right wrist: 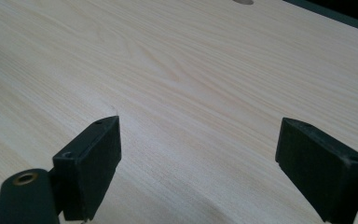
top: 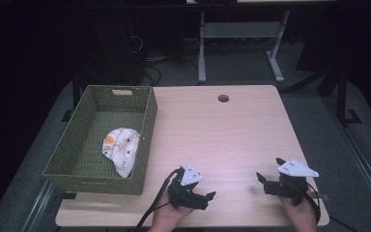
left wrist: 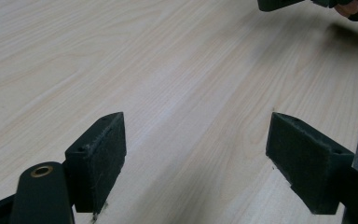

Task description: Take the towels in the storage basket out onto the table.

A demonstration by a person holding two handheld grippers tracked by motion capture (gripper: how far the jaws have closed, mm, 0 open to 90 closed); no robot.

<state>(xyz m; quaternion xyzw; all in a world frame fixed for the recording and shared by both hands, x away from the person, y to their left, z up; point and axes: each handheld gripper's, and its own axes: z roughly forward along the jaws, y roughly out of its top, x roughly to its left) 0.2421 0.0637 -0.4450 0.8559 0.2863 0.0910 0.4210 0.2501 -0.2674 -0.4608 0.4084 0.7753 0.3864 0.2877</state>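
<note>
While both tools point(top: 211, 195) point(top: 260, 177) sit spread and empty, the cloth point(top: 120, 149) might snag on the basket point(top: 147, 121) wall.

No legible text, labels, brands or numbers anywhere I can see; the only mark is an orange round print on the white cloth point(top: 120, 149) inside the green basket point(top: 145, 126), too small to read.
</note>
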